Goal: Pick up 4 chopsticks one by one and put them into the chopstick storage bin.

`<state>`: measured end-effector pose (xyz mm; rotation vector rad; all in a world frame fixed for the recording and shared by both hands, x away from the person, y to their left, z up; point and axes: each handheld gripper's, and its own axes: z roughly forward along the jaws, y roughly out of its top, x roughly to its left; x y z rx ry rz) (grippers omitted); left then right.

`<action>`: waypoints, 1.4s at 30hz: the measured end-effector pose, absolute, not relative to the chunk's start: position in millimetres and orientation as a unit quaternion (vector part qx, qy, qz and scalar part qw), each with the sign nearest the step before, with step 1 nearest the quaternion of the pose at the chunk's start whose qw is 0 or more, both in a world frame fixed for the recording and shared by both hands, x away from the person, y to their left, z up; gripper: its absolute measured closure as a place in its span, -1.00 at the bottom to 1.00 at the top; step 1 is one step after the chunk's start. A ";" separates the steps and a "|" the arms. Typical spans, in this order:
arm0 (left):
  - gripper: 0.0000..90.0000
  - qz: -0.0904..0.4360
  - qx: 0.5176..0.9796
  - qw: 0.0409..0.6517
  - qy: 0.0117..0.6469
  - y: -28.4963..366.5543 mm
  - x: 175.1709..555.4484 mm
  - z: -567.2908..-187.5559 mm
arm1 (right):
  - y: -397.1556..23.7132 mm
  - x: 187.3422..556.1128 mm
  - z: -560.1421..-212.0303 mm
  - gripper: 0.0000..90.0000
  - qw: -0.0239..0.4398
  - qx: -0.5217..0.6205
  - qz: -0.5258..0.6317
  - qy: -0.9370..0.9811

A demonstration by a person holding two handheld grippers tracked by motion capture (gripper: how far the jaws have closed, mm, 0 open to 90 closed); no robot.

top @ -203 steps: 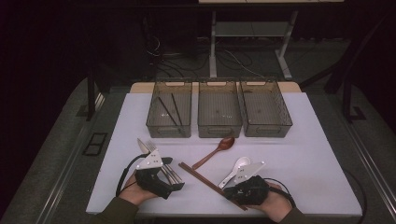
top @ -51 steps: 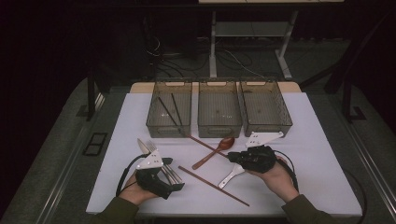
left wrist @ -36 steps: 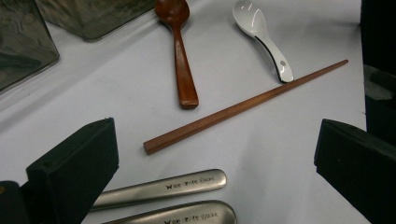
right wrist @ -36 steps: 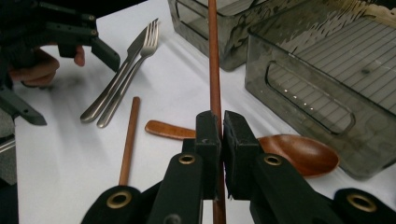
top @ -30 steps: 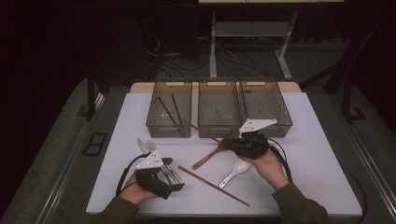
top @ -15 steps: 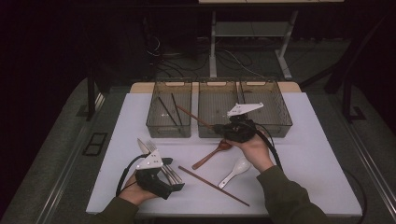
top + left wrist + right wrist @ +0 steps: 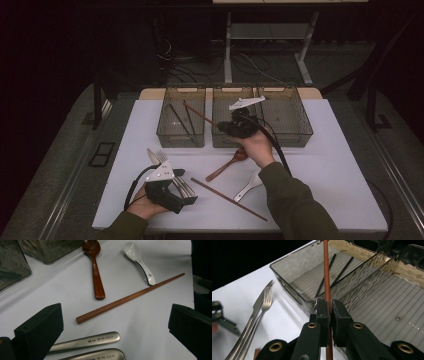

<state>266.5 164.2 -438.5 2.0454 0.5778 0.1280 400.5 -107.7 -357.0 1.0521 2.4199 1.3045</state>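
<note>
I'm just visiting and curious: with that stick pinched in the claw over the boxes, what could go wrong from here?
The right claw grips the brown chopstick near one end, so the long free part could swing or slip in the narrow pinch. Its tip hangs over the left bin, which already holds black chopsticks; it might catch the bin's rim or drop outside. The trailing cable might drag the wooden spoon.

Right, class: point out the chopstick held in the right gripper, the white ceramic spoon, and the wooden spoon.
held chopstick (image 7: pixel 326 277), right gripper view, on its shaft above the jaws.
white ceramic spoon (image 7: pixel 132 251), left gripper view, on its bowl.
wooden spoon (image 7: pixel 96 277), left gripper view, on its handle.
</note>
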 end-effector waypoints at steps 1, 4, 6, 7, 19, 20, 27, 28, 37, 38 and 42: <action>-1.00 0.053 0.839 0.486 0.237 164.0 266.5 -438.6 | -104.8 402.8 -357.1 0.89 0.097 0.359 0.440 0.818; -1.00 0.054 0.840 0.486 0.234 164.4 266.8 -438.2 | -96.6 409.7 -358.6 0.89 0.097 0.364 0.435 0.818; -1.00 0.053 0.838 0.489 0.236 164.1 266.4 -438.2 | -91.9 414.4 -360.1 0.89 0.097 0.367 0.432 0.818; -1.00 0.052 0.839 0.487 0.236 164.4 266.5 -437.9 | -89.8 416.7 -360.9 0.89 0.096 0.370 0.431 0.817; -1.00 0.054 0.840 0.488 0.232 164.0 266.9 -437.5 | -65.5 442.5 -366.3 0.89 0.103 0.392 0.403 0.820; -1.00 0.053 0.840 0.488 0.231 164.2 267.0 -437.4 | -63.5 444.8 -367.2 0.89 0.103 0.393 0.401 0.821; -1.00 0.052 0.839 0.489 0.232 164.1 266.8 -437.2 | -46.8 458.0 -371.9 0.89 0.104 0.400 0.394 0.821; -1.00 0.053 0.839 0.489 0.232 164.1 266.8 -437.1 | -44.1 459.6 -371.7 0.89 0.104 0.401 0.392 0.821; -1.00 0.053 0.839 0.490 0.229 164.3 266.5 -436.6 | -14.1 470.7 -370.9 0.89 0.103 0.401 0.381 0.827; -1.00 0.054 0.839 0.491 0.228 164.5 266.7 -436.4 | -11.5 471.3 -371.4 0.89 0.101 0.402 0.380 0.827; -1.00 0.052 0.840 0.490 0.228 164.9 266.7 -436.1 | -1.5 471.3 -372.8 0.88 0.100 0.396 0.378 0.831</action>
